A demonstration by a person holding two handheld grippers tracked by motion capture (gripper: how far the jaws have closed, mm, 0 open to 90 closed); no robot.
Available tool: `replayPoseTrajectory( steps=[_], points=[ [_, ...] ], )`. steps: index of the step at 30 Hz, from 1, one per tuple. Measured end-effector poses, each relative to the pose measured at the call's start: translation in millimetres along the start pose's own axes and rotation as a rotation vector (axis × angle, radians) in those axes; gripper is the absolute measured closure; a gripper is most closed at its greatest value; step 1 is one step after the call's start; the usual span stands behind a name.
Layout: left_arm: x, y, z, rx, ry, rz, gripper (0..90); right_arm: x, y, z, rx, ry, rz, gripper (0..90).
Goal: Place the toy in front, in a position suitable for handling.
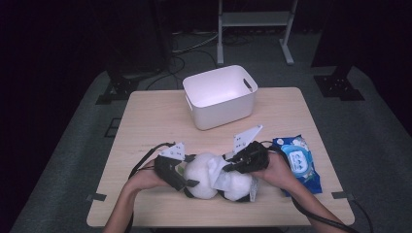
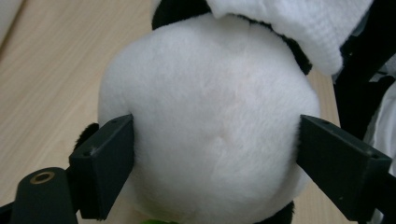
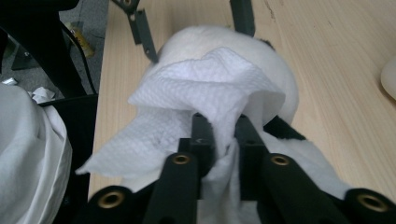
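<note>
Right tool (image 3: 219, 135) is clenched on a white wipe (image 3: 205, 88), with the sheet bunched between its two black jaws and spilling out on both sides of them. Just past the jaw tips the wipe lies on top of a white plush panda (image 3: 280, 88), touching its fur. Left tool (image 2: 215, 154) grasps the same plush panda (image 2: 210, 116), one jaw pressed into each side of its round white body, black plush parts showing beyond and below the jaws. In the high view the left tool (image 1: 187, 182) and right tool (image 1: 228, 167) meet over the plush panda (image 1: 204, 177) near the front edge of the tabletop (image 1: 155, 116), with the wipe (image 1: 216, 170) between them on the toy. The left hand (image 1: 145, 177) and right hand (image 1: 277, 170) hold the tools from behind. Just to the right of the right tool lies a blue pack of wipes (image 1: 299, 160) flat on the tabletop. Farther ahead of both tools, well apart from them, stands a white plastic bin (image 1: 221, 97) with a handle cutout, open side up.
</note>
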State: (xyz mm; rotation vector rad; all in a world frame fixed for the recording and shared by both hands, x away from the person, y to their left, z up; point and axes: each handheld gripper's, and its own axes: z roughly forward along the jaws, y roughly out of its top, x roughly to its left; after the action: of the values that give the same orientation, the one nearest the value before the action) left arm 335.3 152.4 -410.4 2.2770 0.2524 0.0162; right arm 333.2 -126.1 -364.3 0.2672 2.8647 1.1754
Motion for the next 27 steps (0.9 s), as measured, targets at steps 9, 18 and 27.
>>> replayPoseTrajectory(
  steps=[9, 18, 27],
  points=[
    [-0.9, -2.3, 0.4, 0.003, -0.006, -0.008, 13.4, 8.6, 32.0, 28.4, 0.073, 0.0, -0.078, 83.3],
    [-0.2, -3.5, 0.5, -0.009, -0.002, -0.019, 13.3, 1.9, 21.1, 11.5, 0.061, 0.018, -0.033, 84.0],
    [-0.1, -3.4, 0.7, -0.005, 0.003, -0.025, 13.3, 2.3, -2.1, -20.7, 0.011, -0.009, 0.02, 83.9]
  ],
)
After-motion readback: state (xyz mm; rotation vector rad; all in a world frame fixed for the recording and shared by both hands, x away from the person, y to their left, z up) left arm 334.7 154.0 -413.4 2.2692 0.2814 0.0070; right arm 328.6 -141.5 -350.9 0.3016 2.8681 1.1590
